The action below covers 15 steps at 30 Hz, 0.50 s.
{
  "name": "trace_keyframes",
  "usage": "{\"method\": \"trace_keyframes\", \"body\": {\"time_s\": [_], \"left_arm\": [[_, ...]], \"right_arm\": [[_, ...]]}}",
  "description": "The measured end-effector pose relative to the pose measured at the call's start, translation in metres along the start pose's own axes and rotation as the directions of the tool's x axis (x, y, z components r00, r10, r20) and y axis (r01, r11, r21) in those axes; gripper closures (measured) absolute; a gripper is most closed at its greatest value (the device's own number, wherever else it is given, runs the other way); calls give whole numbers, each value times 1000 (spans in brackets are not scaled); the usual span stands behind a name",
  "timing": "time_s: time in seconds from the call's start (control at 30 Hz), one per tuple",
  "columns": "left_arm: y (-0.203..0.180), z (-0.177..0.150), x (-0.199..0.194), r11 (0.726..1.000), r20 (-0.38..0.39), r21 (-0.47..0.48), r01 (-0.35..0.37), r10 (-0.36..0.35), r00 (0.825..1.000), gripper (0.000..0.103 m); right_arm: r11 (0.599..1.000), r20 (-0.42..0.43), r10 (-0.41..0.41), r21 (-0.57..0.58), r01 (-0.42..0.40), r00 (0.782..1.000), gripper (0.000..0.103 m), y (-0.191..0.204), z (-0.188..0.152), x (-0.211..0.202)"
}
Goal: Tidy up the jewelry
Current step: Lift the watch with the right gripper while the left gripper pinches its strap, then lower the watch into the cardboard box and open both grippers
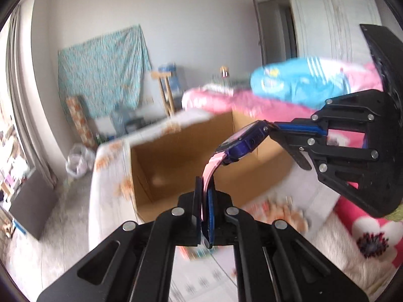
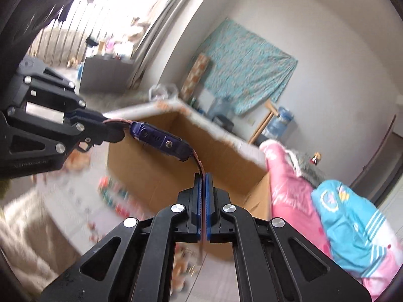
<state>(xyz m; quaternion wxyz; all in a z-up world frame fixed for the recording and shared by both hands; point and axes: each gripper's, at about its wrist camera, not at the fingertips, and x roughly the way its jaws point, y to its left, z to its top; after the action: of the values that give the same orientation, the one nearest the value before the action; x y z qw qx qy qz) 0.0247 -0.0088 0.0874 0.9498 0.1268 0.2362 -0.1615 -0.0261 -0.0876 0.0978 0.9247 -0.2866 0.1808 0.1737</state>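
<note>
Item: child's smartwatch (image 1: 243, 142), dark blue case with a pink strap, held in the air between the two grippers, above the open cardboard box (image 1: 176, 161).
Left hand-held gripper (image 1: 205, 191): clenched on one half of the pink strap (image 1: 207, 173); the strap runs up out of the closed pads to the case.
Right hand-held gripper (image 2: 202, 176): clenched on the other half of the strap (image 2: 199, 163), which curves from the pads up to the case.
Cross-check: each wrist view shows the opposite gripper gripping its own strap end, so the watch hangs by both ends and touches nothing else.
Weight: judged light; the case is the heavy part and will sag between the strap halves if tension drops.
Stiffness: case rigid; strap soft and flexible, bending freely at the lugs. Expect the case to swing or twist during transport.
Surface: strap looks like smooth rubbery plastic, offering fair grip; the case sides look glossy and more slippery.
Fragility: the screen face is the vulnerable area; avoid pad pressure on it and avoid dropping it onto a hard surface.
Recommended hold: flat on the strap, close to the case, or across the case sides; never on the screen or side buttons.
Surroundings: the box stands on a bed (image 1: 108, 166) with a patterned sheet; pink and blue bedding (image 2: 327, 201) lies beside it.
</note>
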Motion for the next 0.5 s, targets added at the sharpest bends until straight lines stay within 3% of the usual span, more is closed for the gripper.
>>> {"method": "trace_keyframes", "body": {"time_s": [0.13,0.2,0.27,0.37,0.43,0.5], "left_arm": [[27,35,29,1000,-59,1,11,-11,998,100],[42,46,62,998,-155,-37,43,-49,987,99],[62,49,96,994,-262,-82,77,-96,960,99],[80,45,158,982,-429,-145,119,-171,887,100],[89,36,195,972,-531,-194,135,-220,818,100],[97,33,221,971,-592,-199,132,-226,773,99]], "right_arm": [[988,-64,136,86,-130,989,102,-32,38,38],[963,-168,248,151,-223,954,102,-51,48,79],[933,-283,343,213,-290,896,102,-60,48,119],[900,-406,425,280,-333,809,102,-56,42,180],[883,-480,466,310,-353,743,102,-52,34,216],[867,-535,498,334,-371,682,102,-45,25,240]]}}
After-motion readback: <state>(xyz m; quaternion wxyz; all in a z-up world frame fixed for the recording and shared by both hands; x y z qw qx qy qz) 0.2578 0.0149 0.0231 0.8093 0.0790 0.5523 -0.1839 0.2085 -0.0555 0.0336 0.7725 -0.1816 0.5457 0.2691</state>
